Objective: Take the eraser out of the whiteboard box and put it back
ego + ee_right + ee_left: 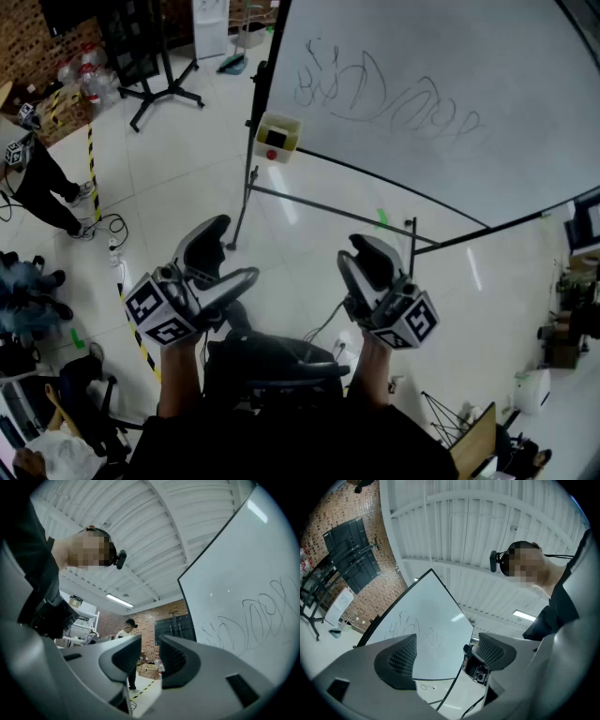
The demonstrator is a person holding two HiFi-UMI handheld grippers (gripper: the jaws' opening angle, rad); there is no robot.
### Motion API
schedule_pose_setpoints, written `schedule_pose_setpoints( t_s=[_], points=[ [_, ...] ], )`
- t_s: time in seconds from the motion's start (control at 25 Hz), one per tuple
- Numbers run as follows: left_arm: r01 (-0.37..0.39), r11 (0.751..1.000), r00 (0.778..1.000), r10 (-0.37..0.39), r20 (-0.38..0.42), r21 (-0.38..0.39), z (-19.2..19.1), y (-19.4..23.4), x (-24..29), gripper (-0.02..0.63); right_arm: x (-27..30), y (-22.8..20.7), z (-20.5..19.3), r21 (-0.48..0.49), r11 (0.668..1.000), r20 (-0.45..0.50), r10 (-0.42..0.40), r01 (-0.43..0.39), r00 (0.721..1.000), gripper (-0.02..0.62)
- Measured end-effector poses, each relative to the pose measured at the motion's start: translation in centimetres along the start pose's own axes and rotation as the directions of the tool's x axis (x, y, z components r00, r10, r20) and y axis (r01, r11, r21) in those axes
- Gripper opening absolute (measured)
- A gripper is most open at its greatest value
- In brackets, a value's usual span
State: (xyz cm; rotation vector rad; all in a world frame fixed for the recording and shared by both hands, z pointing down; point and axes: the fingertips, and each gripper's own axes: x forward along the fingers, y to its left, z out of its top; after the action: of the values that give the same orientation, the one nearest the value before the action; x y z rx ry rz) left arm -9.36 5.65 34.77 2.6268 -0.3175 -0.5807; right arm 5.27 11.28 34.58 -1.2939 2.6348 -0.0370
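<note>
The left gripper (236, 248) and the right gripper (354, 251) are held low in the frame, well short of the whiteboard (441, 75) – seemingly a ready pose. The left jaws are spread wide and the right nearly closed, and nothing is held. The eraser is presumed inside the yellow box (278, 134), upper centre – too small to confirm.

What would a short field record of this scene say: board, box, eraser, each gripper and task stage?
board: whiteboard on a stand, dark scribbles on it
box: yellow whiteboard box at the board's lower left edge
eraser: cannot be told apart at this distance
left gripper: jaws wide apart, nothing between them
right gripper: jaws nearly together with a narrow gap, nothing between them
position: both grippers are held low, well short of the box
task stage: eraser not yet taken out
</note>
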Motion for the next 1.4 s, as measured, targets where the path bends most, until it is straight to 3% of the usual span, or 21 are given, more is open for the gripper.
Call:
schedule_pose_setpoints(
  t_s=[0.24, 0.4, 0.64, 0.92, 1.2, 1.4],
  points=[
    [0.021, 1.0, 1.0, -0.021, -0.018, -0.004, 1.2, 2.7, -0.3, 0.414, 3.7, -0.5, -0.1, -0.023, 1.0, 0.039, -0.009, 0.01, 0.999, 0.123],
    [0.028, 1.0, 0.999, -0.029, -0.024, -0.01, 1.8, 4.2, -0.4, 0.414, 4.6, -0.9, -2.1, 0.019, 0.999, -0.017, -0.026, 0.026, 1.0, 0.129],
    [0.006, 1.0, 0.999, -0.007, -0.033, -0.024, 2.0, 6.7, 0.4, 0.414, 6.5, -2.7, -2.0, -0.008, 0.999, -0.019, -0.031, 0.031, 0.999, 0.137],
    [-0.046, 0.999, 0.998, 0.046, -0.048, -0.004, 1.5, 9.9, 3.5, 0.414, 8.2, -8.2, -3.8, 0.039, 0.999, -0.03, 0.017, -0.016, 0.999, 0.151],
    [-0.131, 0.991, 0.99, 0.133, -0.053, 0.034, 1.6, 12.4, 7.6, 0.414, 10.8, -16.3, -5.3, 0.052, 0.997, -0.1, 0.07, -0.065, 0.993, 0.201],
    [-0.179, 0.983, 0.982, 0.182, -0.054, 0.05, 0.9, 14.3, 10.6, 0.414, 12.2, -20.8, -7.1, 0.074, 0.993, -0.157, 0.105, -0.095, 0.982, 0.201]
  ],
)
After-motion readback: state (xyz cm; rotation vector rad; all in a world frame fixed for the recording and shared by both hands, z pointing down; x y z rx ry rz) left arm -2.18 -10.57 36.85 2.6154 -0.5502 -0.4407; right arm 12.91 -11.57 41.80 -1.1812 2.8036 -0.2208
